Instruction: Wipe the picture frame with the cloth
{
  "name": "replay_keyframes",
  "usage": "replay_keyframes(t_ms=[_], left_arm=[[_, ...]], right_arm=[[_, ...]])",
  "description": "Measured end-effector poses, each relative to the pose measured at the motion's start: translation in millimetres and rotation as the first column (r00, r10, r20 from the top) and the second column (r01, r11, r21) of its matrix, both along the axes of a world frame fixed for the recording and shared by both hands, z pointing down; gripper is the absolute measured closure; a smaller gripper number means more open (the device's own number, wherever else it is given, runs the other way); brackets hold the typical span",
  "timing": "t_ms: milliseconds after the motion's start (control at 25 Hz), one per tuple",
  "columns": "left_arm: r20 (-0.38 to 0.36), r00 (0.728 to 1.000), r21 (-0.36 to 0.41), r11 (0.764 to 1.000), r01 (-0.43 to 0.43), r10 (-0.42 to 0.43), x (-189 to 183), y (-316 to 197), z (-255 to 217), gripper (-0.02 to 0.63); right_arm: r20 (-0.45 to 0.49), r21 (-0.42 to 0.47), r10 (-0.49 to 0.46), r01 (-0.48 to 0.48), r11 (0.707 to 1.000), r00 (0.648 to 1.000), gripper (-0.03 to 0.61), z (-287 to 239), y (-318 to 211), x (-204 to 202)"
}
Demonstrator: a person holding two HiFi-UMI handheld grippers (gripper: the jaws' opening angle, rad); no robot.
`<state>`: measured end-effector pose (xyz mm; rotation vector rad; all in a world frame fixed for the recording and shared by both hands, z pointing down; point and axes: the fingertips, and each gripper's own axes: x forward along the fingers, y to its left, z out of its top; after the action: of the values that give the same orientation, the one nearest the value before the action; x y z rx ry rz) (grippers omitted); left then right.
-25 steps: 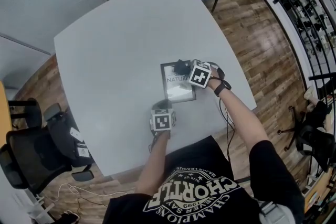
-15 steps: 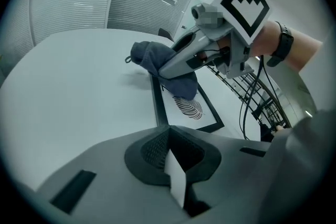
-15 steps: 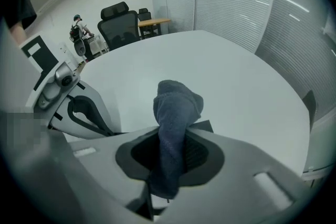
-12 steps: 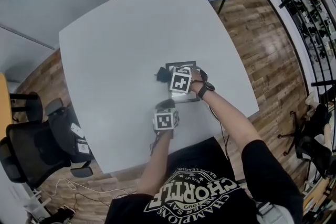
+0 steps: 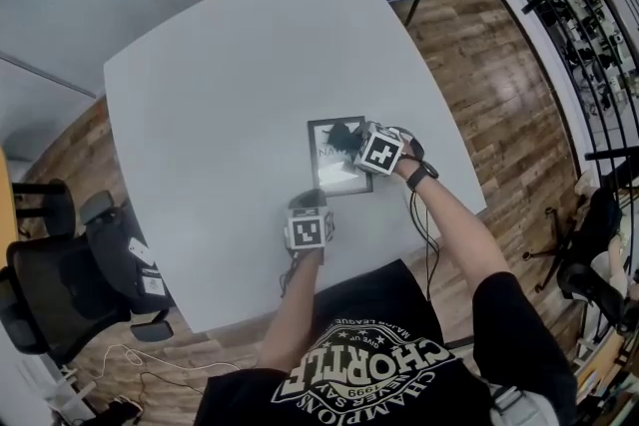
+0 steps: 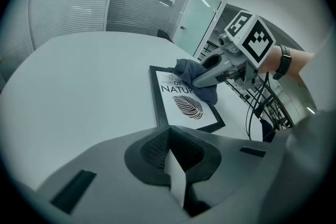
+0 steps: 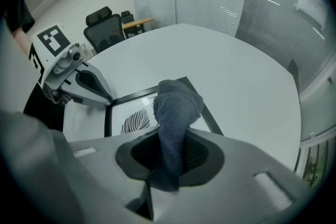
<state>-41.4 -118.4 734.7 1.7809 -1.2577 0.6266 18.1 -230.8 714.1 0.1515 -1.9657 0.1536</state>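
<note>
left tool (image 5: 312, 202), jaws pressed together, sits at the near left corner of the picture frame (image 5: 337, 175), which lies flat on the white table (image 5: 220, 85). beyond it the right tool (image 5: 353, 145) pinches the dark cloth (image 7: 177, 105), whose bunched end rests on the frame's far part

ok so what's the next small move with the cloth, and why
Probably drag the cloth toward the near edge of the picture frame, over the leaf print. The right hand-held gripper is shut on the cloth, which sits on the frame's far, lettered part; the near part lies bare.
</note>
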Motion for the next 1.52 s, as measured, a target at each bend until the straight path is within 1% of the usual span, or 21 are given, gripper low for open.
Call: replay_keyframes(t_ms=[120, 280, 360, 520, 600, 720, 800, 920, 1000, 1120, 1240, 1400, 1520], left_arm=[[0.006, 1.000, 0.011, 1.000, -0.006, 0.006, 2, -2, -4, 0.608], [0.002, 1.000, 0.005, 1.000, -0.004, 0.004, 4, 0, -4, 0.607], [-0.001, 1.000, 0.005, 1.000, -0.005, 0.005, 5, 0, -5, 0.607], [-0.003, 1.000, 0.006, 1.000, -0.005, 0.005, 5, 0, -5, 0.607], [-0.007, 1.000, 0.007, 1.000, -0.003, 0.003, 4, 0, -5, 0.609], [-0.011, 1.000, 0.007, 1.000, -0.005, 0.005, 5, 0, -5, 0.607], [-0.021, 1.000, 0.004, 1.000, -0.005, 0.005, 6, 1, -3, 0.609], [-0.028, 1.000, 0.000, 1.000, -0.003, 0.003, 5, 1, -3, 0.608], [-0.025, 1.000, 0.002, 1.000, -0.003, 0.003, 5, 0, -3, 0.609], [-0.023, 1.000, 0.002, 1.000, -0.004, 0.004, 4, 1, -2, 0.608], [-0.026, 1.000, 0.006, 1.000, -0.003, 0.004, 4, 1, -2, 0.609], [-0.018, 1.000, 0.011, 1.000, 0.001, -0.001, 0, 2, -1, 0.608], [-0.021, 1.000, 0.009, 1.000, 0.002, -0.002, 0, 3, -3, 0.607]], right_arm=[[-0.026, 0.003, 0.051, -0.051, 0.999, 0.998, 0.502, -1, -7, 24], [-0.067, -0.013, 0.126, -0.127, 0.992, 0.990, 0.502, 8, -8, 54], [-0.057, -0.007, 0.119, -0.119, 0.993, 0.991, 0.502, 5, -9, 53], [-0.066, 0.046, 0.022, -0.019, 0.999, 0.998, 0.502, -9, -5, 28], [-0.045, 0.057, -0.024, 0.026, 0.998, 0.999, 0.502, -17, 0, 5], [0.013, 0.041, -0.077, 0.076, 0.996, 0.997, 0.502, -26, 11, -36], [0.034, 0.033, -0.114, 0.113, 0.993, 0.993, 0.502, -27, 18, -60], [0.040, 0.010, -0.147, 0.147, 0.989, 0.988, 0.502, -20, 24, -85], [0.019, -0.014, -0.156, 0.156, 0.988, 0.988, 0.502, -11, 27, -89], [-0.010, -0.044, -0.151, 0.151, 0.988, 0.988, 0.502, 1, 32, -81], [-0.015, -0.056, -0.118, 0.117, 0.991, 0.993, 0.502, 5, 32, -62], [-0.056, -0.049, -0.084, 0.082, 0.995, 0.995, 0.502, 5, 27, -27], [-0.063, -0.038, -0.041, 0.039, 0.999, 0.997, 0.502, 1, 23, -1]])
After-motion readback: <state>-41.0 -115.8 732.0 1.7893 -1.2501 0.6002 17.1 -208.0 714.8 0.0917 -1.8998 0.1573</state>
